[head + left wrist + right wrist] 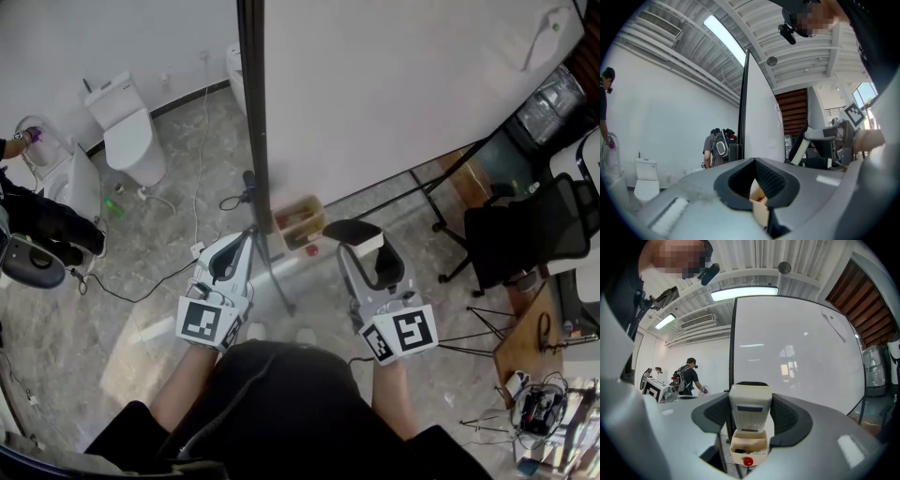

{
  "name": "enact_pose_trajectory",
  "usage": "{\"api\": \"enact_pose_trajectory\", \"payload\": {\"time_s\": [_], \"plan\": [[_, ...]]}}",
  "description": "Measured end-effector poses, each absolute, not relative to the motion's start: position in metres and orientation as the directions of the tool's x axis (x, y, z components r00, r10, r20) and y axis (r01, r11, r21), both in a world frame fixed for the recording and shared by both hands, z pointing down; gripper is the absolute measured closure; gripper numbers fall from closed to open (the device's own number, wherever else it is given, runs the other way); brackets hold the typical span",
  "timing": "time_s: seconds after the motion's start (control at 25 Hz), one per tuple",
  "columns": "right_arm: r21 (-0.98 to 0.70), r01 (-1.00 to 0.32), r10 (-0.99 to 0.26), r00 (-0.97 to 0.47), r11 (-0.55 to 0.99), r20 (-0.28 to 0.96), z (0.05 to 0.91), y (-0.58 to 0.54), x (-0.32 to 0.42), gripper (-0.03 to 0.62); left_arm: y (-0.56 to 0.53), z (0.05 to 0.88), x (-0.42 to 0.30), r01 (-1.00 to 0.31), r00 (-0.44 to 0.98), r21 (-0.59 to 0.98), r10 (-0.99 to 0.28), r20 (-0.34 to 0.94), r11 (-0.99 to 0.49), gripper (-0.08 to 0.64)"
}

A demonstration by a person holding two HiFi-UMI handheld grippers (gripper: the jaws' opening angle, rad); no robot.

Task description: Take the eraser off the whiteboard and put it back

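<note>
Person: dark-clad torso (281, 394) at the bottom of the head view, a gripper held out in each hand.
Right gripper (364, 246): jaws spread wide and pinching the eraser (750, 404) by its two sides.
Eraser: off the board; it stands tall between the jaws, dark felt end turned away from the hand.
Left gripper (242, 246): jaw tips pressed together, nothing between them – idle beside the black frame post (253, 112).
Whiteboard (394, 94): straight ahead of the right jaws, apart from the eraser.
Tray (300, 222): low on the stand, between the two grippers.
Next move, as I judge: right hand carries the eraser forward – felt meets the board.
</note>
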State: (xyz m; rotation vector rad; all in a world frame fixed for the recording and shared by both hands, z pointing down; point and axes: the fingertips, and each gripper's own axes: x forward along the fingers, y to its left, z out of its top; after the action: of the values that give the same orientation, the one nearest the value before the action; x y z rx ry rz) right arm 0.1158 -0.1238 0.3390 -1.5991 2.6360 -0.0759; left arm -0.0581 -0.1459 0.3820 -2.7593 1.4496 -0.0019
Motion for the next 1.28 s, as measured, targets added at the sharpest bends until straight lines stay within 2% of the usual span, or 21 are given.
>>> {"api": "enact_pose_trajectory", "payload": {"time_s": [1.28], "plan": [[-0.112, -0.865, -0.866, -0.496, 0.488, 0.06, 0.396, -0.184, 0.085, 0.327, -0.142, 0.387, -0.098, -0.884, 0.467, 0.029, -0.884, -0.002, -0.467, 0.554]]}}
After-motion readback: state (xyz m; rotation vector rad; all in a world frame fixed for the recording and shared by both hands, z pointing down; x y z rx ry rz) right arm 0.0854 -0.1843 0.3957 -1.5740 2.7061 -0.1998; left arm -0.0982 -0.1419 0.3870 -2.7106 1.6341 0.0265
